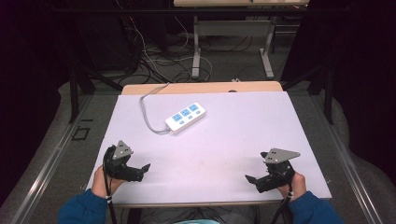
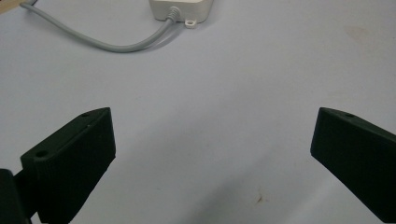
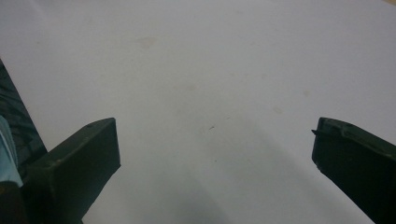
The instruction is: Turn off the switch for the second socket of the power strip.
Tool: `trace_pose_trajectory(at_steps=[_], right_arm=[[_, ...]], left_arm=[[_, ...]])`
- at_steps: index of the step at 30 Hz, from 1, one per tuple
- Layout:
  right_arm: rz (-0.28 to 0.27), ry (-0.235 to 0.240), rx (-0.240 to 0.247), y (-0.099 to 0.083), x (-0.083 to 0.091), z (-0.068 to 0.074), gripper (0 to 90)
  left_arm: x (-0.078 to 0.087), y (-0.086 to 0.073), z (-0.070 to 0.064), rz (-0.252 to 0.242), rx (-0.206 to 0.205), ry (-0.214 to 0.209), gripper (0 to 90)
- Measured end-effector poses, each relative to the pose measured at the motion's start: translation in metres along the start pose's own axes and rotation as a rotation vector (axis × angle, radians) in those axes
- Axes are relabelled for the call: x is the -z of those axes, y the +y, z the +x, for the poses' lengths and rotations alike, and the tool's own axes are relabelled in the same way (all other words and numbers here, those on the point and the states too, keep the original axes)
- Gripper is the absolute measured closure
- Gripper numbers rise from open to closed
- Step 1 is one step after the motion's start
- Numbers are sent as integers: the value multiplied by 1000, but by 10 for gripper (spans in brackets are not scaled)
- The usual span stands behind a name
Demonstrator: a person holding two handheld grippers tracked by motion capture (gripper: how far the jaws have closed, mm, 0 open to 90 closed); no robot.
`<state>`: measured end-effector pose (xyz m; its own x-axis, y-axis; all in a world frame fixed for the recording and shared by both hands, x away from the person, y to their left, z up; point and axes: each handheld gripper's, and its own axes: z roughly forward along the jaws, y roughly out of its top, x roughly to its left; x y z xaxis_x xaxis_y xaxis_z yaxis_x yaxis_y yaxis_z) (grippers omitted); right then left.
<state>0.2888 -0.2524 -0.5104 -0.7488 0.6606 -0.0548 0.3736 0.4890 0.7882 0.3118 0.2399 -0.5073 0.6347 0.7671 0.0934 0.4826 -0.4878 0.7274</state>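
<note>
Pretty dim room overall, black curtains [image 1: 359, 70] hanging down the left and right sides. White sheet over a wooden table [image 1: 201, 87], bare wood edge peeking out at the far side. Grey floor [image 1: 51, 154] all around, with metal rails [image 1: 44, 170] running along both sides. Farther back, a second desk on grey metal legs [image 1: 196, 46], plus a messy tangle of cables [image 1: 154, 56] on the floor underneath.

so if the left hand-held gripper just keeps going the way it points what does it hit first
Probably the power strip: the left hand-held gripper, jaws wide open, faces its cable end across bare white table. Depth is hard to judge.
</note>
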Motion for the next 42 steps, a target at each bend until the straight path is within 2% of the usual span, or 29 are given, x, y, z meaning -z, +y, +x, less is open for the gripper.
trace_pose_trajectory(at_steps=[9, 13, 14, 27, 36, 42], right_arm=[[-1, 1, 3, 0, 0, 0, 4], [0, -1, -1, 0, 0, 0, 4], [0, -1, -1, 0, 0, 0, 4], [0, 3, 1, 0, 0, 0, 4], [-1, 0, 4, 0, 0, 0, 4], [-3, 3, 13, 0, 0, -1, 4]], left_arm=[[9, -8, -5, -5, -27, -5, 1], [13, -13, -7, -8, -26, 6, 1], [13, -14, -8, -22, -16, 8, 1], [25, -24, -16, -32, -34, 7, 1], [24, -26, -17, -32, -26, 0, 1], [22, -27, -15, -13, -34, -7, 1]])
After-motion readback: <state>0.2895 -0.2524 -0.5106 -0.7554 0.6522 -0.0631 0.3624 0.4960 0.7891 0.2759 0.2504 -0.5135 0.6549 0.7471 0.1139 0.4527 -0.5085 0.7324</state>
